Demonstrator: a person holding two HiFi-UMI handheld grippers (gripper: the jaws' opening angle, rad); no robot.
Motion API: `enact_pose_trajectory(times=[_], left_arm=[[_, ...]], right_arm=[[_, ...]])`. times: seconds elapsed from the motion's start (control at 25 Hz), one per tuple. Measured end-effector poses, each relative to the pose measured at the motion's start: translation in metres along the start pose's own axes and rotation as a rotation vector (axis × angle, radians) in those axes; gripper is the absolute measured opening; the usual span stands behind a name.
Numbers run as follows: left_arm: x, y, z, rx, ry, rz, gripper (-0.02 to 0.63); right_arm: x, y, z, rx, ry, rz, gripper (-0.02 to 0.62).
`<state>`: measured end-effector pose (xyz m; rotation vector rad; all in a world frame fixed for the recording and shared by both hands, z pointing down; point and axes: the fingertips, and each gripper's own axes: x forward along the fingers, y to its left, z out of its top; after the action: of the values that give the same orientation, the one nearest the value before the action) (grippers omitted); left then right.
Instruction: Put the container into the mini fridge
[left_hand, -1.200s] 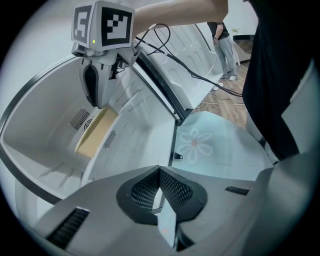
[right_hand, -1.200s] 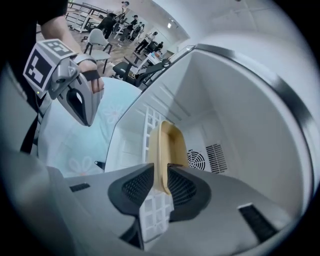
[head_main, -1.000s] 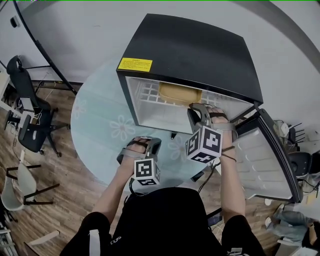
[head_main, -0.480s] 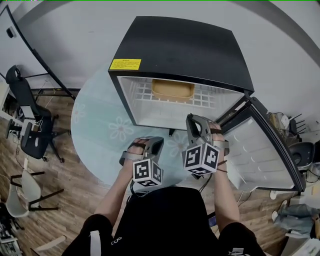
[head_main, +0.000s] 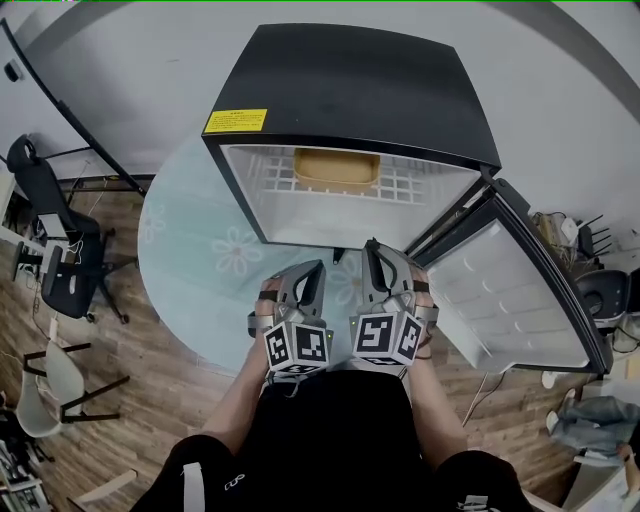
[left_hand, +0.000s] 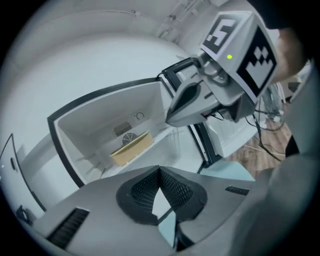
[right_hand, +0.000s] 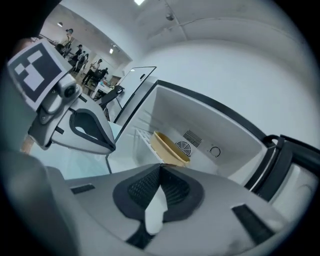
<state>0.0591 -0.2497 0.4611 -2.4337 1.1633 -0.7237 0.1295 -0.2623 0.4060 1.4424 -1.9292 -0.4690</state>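
Head view: container (head_main: 336, 167) inside mini fridge (head_main: 350, 90) (left gripper (head_main: 316, 268), right gripper (head_main: 372, 247) both closed, empty).

Left hand-held gripper (head_main: 316, 270) and right hand-held gripper (head_main: 373, 248) sit side by side, jaws together, holding nothing.

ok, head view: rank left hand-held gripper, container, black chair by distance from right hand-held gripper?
1. Left hand-held gripper, close beside it.
2. Container, ahead inside the mini fridge.
3. Black chair, far left on the floor.
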Motion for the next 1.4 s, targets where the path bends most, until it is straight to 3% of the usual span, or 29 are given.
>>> enact_pose_trajectory(times=[0.08, 0.2, 0.36, 0.52, 0.8, 1.0, 1.2, 1.4], left_arm=[[-0.004, 0.006, 0.005, -0.084, -0.034, 0.04, 0.015], [-0.01, 0.011, 0.016, -0.119, -0.092, 0.09, 0.015], [-0.017, 0.017, 0.032, -0.243, -0.151, 0.145, 0.014], [-0.022, 0.02, 0.039, -0.344, -0.184, 0.168, 0.014], [-0.029, 0.012, 0.047, -0.416, -0.212, 0.149, 0.014], [-0.032, 0.014, 0.045, -0.519, -0.226, 0.156, 0.014], [-0.032, 0.01, 0.038, -0.573, -0.208, 0.141, 0.014], [-0.031, 0.01, 0.035, -0.579, -0.198, 0.131, 0.014]], right_arm=[[-0.006, 0.001, 0.002, 0.056, -0.032, -0.003, 0.008], [-0.017, 0.003, 0.01, 0.095, -0.095, 0.0, 0.008], [-0.026, 0.006, 0.015, 0.175, -0.152, 0.002, 0.008], [-0.032, 0.007, 0.013, 0.343, -0.198, 0.016, 0.006], [-0.04, 0.015, 0.002, 0.468, -0.2, 0.026, 0.006], [-0.038, 0.022, -0.018, 0.608, -0.143, 0.083, 0.005], [-0.041, 0.026, -0.023, 0.636, -0.138, 0.101, 0.005], [-0.041, 0.025, -0.022, 0.646, -0.15, 0.101, 0.005]])
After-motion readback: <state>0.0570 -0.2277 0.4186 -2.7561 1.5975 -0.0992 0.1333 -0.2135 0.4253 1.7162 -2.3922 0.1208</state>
